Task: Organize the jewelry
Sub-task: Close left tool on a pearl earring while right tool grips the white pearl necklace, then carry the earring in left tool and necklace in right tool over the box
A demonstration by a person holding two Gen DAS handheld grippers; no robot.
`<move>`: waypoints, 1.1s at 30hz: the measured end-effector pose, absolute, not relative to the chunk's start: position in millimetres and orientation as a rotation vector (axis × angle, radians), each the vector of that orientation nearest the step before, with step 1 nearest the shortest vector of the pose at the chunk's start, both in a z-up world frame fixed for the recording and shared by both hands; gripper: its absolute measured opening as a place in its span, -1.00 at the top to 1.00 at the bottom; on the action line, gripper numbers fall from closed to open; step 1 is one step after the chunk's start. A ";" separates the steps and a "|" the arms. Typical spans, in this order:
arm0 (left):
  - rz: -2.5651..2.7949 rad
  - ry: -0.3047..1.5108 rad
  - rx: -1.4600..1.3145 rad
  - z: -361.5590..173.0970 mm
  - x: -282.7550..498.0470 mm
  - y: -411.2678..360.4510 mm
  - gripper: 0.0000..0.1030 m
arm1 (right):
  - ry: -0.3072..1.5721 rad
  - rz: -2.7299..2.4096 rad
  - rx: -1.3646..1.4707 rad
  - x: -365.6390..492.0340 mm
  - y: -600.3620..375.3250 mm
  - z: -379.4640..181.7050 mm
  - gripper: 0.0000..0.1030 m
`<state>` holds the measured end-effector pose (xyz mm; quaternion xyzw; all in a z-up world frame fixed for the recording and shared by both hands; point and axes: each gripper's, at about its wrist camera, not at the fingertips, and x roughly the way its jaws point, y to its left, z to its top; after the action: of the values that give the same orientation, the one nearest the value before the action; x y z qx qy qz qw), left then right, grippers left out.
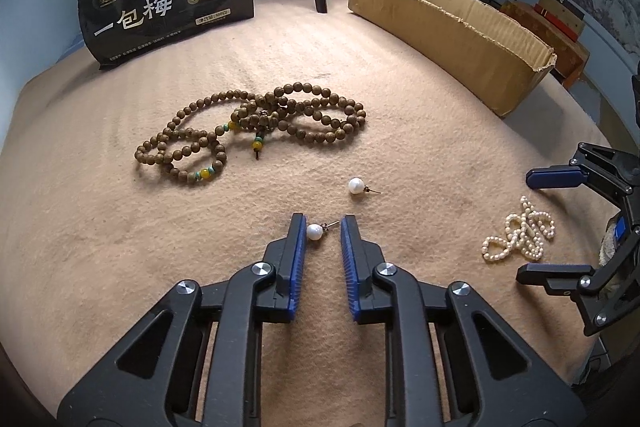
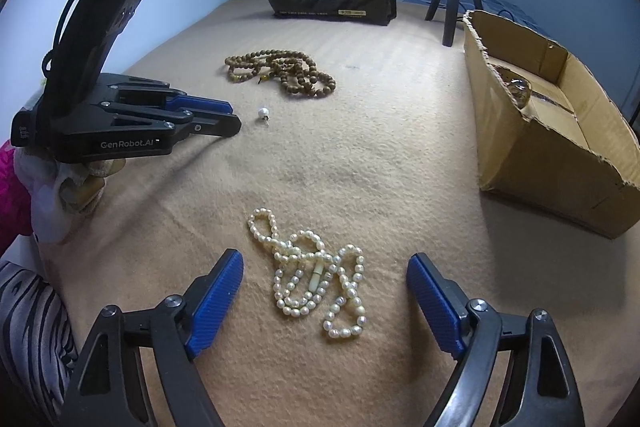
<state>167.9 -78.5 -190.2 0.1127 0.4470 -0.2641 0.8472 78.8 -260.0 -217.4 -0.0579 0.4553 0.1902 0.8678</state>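
- We judge the step: the left gripper (image 1: 323, 227) must close squarely on the pearl earring (image 1: 315, 231), low centre of the left view; its fingers stand slightly apart, the pearl against the left pad.
- The right gripper (image 2: 325, 277) is spread wide around the pearl necklace (image 2: 312, 277).
- The earring's thin post points right; we pinch the pearl itself.

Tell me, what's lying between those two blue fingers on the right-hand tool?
A tangled pearl necklace lies on the tan cloth between the right gripper's open fingers, shown in the right wrist view.
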 end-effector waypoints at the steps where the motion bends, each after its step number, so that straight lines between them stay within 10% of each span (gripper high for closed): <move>1: -0.554 0.942 0.239 -190.5 168.5 -78.7 0.72 | 0.954 0.399 -0.129 79.3 -258.3 -218.2 -0.64; 20: -0.529 0.936 0.226 -188.0 165.0 -71.8 0.82 | 0.957 0.387 -0.196 76.4 -248.8 -219.6 0.75; 33: -0.496 0.905 0.202 -169.7 154.6 -58.4 0.82 | 0.941 0.366 -0.115 71.8 -258.3 -211.2 0.88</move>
<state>154.6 -58.4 -169.7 0.0963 0.4321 -0.2368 0.8648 71.8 -258.3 -211.2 -0.0550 0.4505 0.1750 0.8737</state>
